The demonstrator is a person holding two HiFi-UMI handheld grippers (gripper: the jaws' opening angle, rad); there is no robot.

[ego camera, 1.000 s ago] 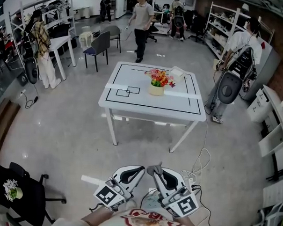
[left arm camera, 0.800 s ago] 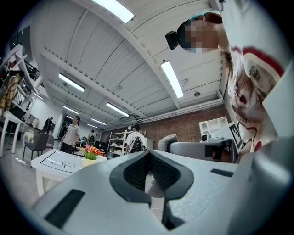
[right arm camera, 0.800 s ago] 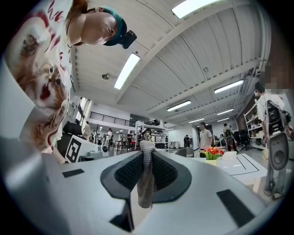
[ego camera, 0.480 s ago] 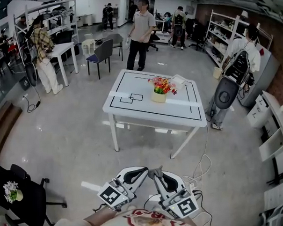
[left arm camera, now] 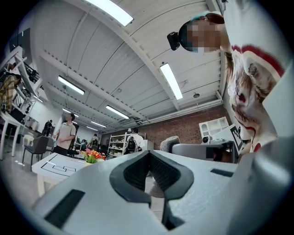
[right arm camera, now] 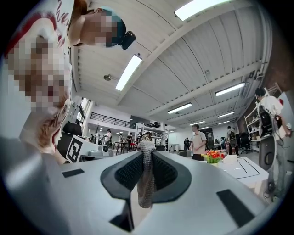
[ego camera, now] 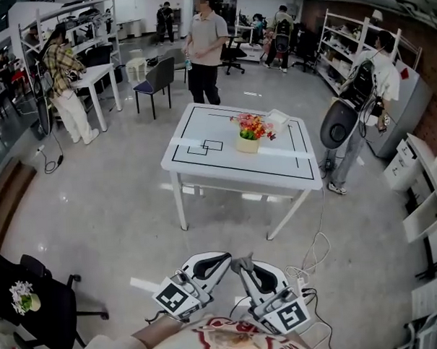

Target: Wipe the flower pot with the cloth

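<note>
The flower pot [ego camera: 247,144], cream with red and orange flowers, stands near the middle of a white table [ego camera: 203,160] several steps ahead. It also shows small in the left gripper view [left arm camera: 92,157] and the right gripper view [right arm camera: 212,157]. Both grippers are held close to my body at the bottom of the head view, far from the pot. My right gripper [ego camera: 241,264] [right arm camera: 147,154] is shut on a grey knitted cloth [right arm camera: 146,181] that hangs between its jaws. My left gripper [ego camera: 225,259] [left arm camera: 148,154] is shut with nothing in it.
A white box-like item [ego camera: 277,118] lies on the table behind the pot. A person [ego camera: 201,48] stands beyond the table, another with a backpack rig [ego camera: 352,92] at its right. Cables [ego camera: 316,249] trail on the floor. A black chair [ego camera: 43,304] is at my left.
The table and pot have come slightly nearer and larger in the head view. The person beyond the table has stepped left. Both grippers keep their pose and grip.
</note>
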